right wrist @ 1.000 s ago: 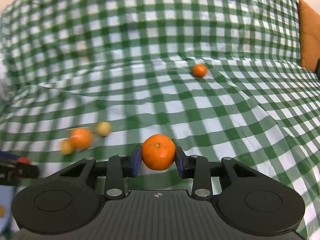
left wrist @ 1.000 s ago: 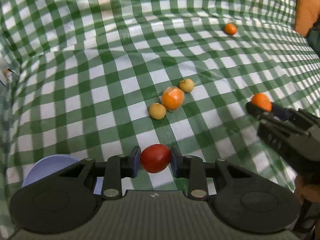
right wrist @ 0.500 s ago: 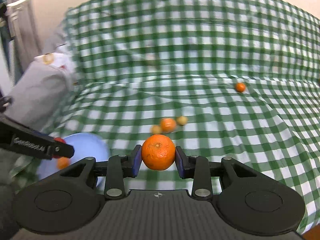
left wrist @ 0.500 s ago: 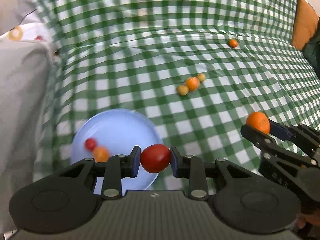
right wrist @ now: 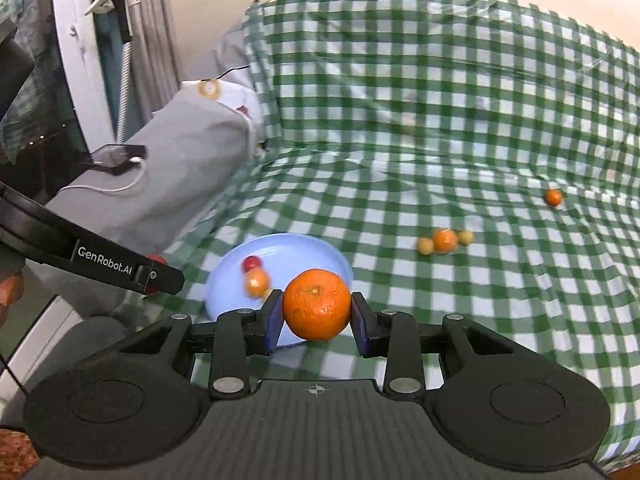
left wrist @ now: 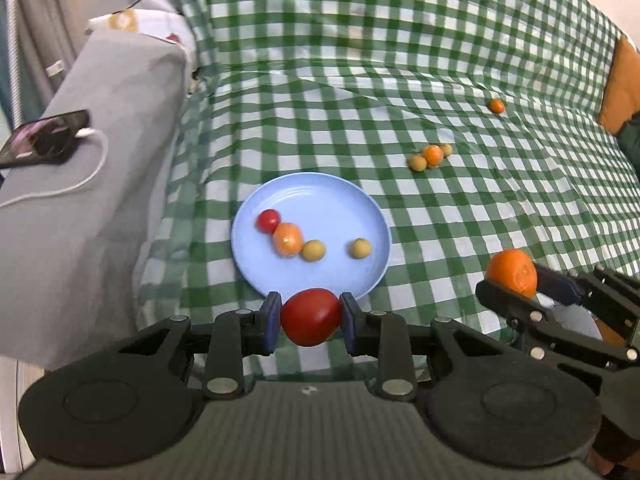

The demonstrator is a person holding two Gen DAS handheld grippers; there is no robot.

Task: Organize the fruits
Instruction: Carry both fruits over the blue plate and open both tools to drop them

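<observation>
My left gripper (left wrist: 310, 318) is shut on a red tomato (left wrist: 311, 316), held just in front of the near rim of the blue plate (left wrist: 332, 200). The plate holds a small red tomato (left wrist: 268, 220), an orange (left wrist: 288, 239) and two yellow-green fruits (left wrist: 313, 250). My right gripper (right wrist: 316, 312) is shut on an orange mandarin (right wrist: 317, 304); it also shows in the left wrist view (left wrist: 513, 273), to the right of the plate (right wrist: 288, 248). A cluster of three small fruits (left wrist: 431, 156) and a lone small orange (left wrist: 497, 106) lie farther back on the checked cloth.
A green-and-white checked cloth (left wrist: 440, 60) covers the sofa seat and back. A grey armrest (left wrist: 100, 140) at the left carries a phone (left wrist: 44, 138) on a white cable. An orange cushion (left wrist: 620, 88) sits at the far right.
Both grippers have pulled back and to the left with their fruits. The blue plate has come fully into view in front of the left gripper. The loose fruits now lie farther off.
</observation>
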